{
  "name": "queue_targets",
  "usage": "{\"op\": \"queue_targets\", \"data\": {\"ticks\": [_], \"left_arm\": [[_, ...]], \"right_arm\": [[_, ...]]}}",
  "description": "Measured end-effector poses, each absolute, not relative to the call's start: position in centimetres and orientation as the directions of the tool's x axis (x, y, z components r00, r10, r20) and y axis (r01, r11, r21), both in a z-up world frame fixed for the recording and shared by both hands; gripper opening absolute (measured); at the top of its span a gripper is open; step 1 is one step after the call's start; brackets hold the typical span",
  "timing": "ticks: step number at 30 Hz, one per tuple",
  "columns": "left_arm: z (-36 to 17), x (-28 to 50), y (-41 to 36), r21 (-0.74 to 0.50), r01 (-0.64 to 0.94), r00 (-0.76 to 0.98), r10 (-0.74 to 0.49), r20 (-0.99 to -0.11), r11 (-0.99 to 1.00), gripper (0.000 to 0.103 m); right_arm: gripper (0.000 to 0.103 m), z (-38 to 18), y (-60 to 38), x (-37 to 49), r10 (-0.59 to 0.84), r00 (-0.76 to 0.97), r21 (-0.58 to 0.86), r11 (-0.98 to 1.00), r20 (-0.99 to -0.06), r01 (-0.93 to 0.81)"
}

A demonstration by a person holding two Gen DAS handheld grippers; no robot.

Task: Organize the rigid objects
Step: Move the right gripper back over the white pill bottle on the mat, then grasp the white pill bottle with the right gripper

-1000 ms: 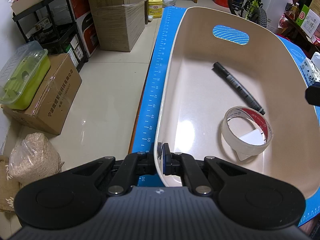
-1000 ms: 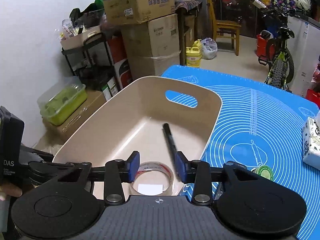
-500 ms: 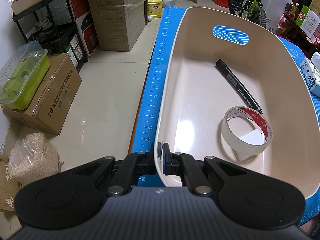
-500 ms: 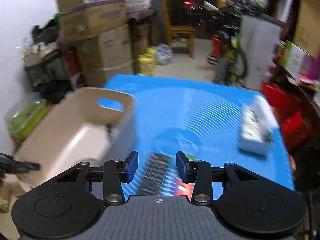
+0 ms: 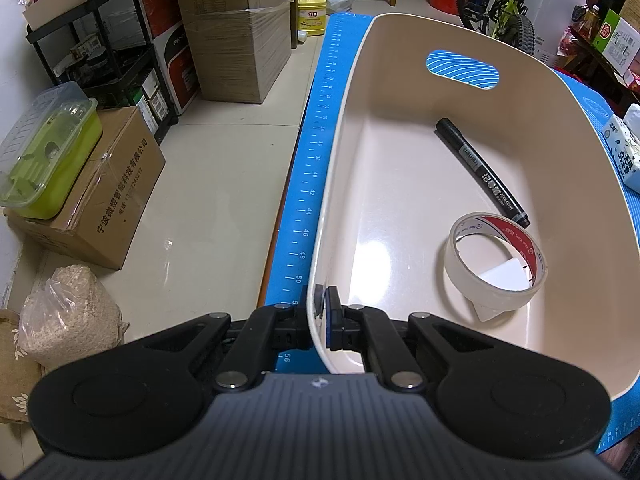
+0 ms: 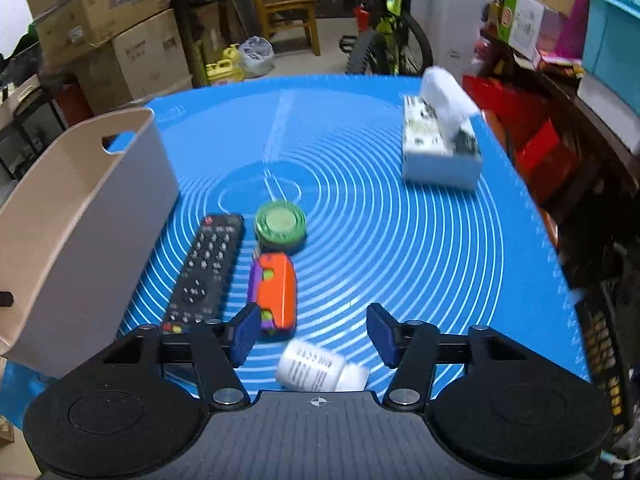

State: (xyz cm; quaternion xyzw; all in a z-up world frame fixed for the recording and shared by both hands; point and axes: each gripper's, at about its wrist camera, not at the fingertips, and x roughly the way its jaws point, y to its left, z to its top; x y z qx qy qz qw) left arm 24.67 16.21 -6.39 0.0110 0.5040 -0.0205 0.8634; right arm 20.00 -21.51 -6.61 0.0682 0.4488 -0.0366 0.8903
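Observation:
In the left wrist view my left gripper [image 5: 323, 309] is shut on the near rim of the beige bin [image 5: 340, 168]. Inside the bin lie a black marker [image 5: 482, 172] and a roll of clear tape [image 5: 496, 262]. In the right wrist view my right gripper [image 6: 314, 332] hangs over the blue mat [image 6: 400, 248], its jaws opening, nothing pressed between them. A white pill bottle [image 6: 316, 368] lies just below the jaws. An orange and purple toy block [image 6: 276, 290] sits by the left pad. A black remote [image 6: 206, 272] and a green lidded jar [image 6: 281, 229] lie beyond. The bin [image 6: 76, 232] stands at left.
A tissue box [image 6: 440, 148] sits at the mat's far right. Off the table's left side are cardboard boxes [image 5: 108, 192], a green lidded container [image 5: 48, 152] and a black shelf [image 5: 116, 52]. A bicycle [image 6: 394, 40] and a chair [image 6: 288, 12] stand beyond the table.
My right gripper swung away from above the bin, rightward and down over the mat, and its jaws widened. The left gripper kept its hold on the bin's rim.

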Motion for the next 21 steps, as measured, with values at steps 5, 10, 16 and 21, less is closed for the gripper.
{"op": "queue_targets", "data": {"ticks": [5,10,16,21], "left_arm": [[-6.4,24.6,16.3,0.000,0.047,0.491,-0.024,-0.871,0.999,0.007],[-6.4,24.6,16.3,-0.001,0.047,0.491,-0.024,-0.871,0.999,0.007],[-6.4,24.6,16.4,-0.001,0.047,0.491,-0.024,-0.871,0.999,0.007],[-6.4,24.6,16.3,-0.001,0.047,0.491,-0.024,-0.871,0.999,0.007]], "right_arm": [[0.066,-8.6,-21.0,19.9,-0.012,0.559,0.094,0.982,-0.829,0.161],[0.067,-10.2,-20.4,20.1,-0.048,0.529,0.067,0.978,-0.847,0.197],[0.068,-11.3,-20.2,20.4,-0.060,0.510,0.065,0.972,-0.858,0.224],[0.069,-11.9,-19.9,20.4,-0.072,0.503,0.059,0.969,-0.861,0.239]]}}
